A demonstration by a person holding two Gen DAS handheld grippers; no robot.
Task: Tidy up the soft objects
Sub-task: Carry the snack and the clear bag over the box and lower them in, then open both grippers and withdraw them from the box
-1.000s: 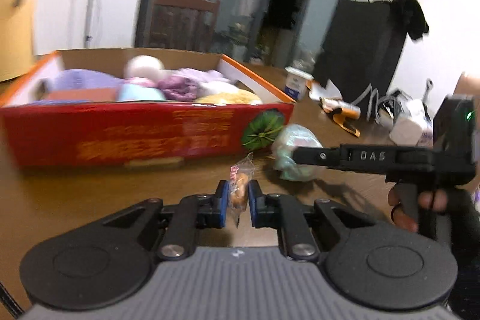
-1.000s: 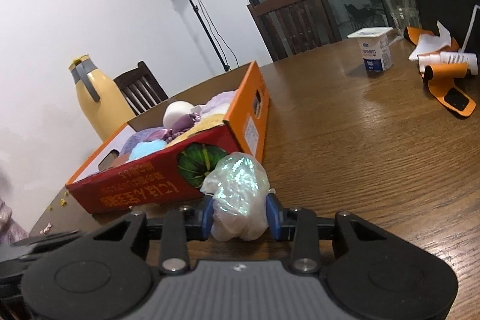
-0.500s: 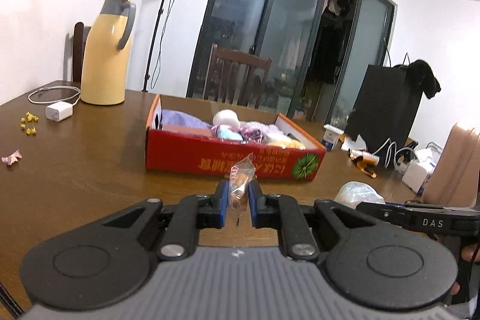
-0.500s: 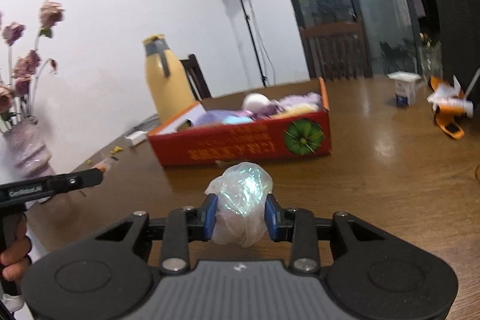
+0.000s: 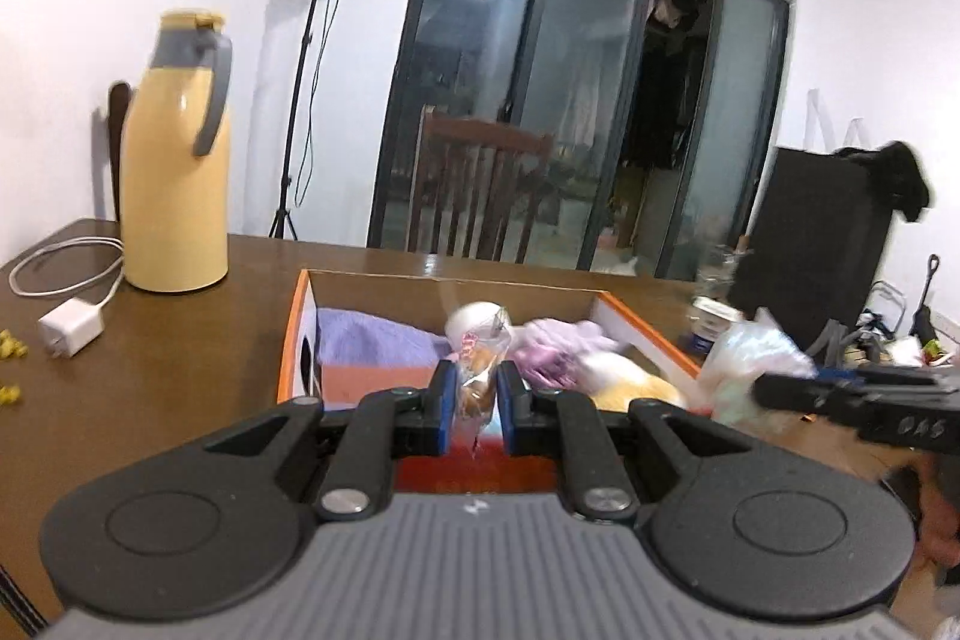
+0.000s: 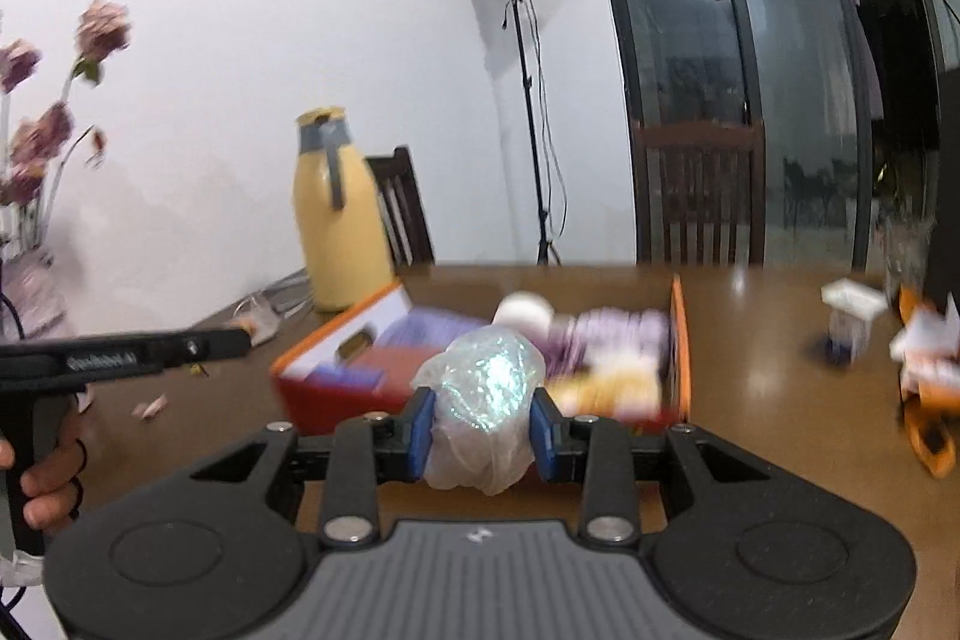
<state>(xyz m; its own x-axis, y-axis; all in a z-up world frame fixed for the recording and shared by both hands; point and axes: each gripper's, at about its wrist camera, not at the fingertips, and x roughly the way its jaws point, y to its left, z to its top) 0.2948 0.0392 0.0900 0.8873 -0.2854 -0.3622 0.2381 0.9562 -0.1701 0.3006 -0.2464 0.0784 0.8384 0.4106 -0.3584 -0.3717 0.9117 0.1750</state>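
Note:
My left gripper [image 5: 471,397] is shut on a small clear-wrapped snack packet [image 5: 477,370] and holds it above the near wall of the red and orange cardboard box [image 5: 294,334]. The box holds several soft things: a purple cloth [image 5: 372,343], a white ball [image 5: 474,319] and pale bundles. My right gripper [image 6: 480,424] is shut on a crumpled iridescent plastic bag [image 6: 486,400] just before the box [image 6: 681,340]. The bag also shows in the left wrist view [image 5: 750,358], at the box's right corner.
A yellow thermos jug [image 5: 177,160] stands at the back left on the brown table [image 5: 150,382], with a white charger and cable [image 5: 69,328]. A small white carton [image 6: 849,319] and orange items [image 6: 927,400] lie right of the box. Chairs stand behind the table.
Both grippers have moved forward and up toward the box, each still holding its item. The box now looks much closer, right under the left gripper's fingers.

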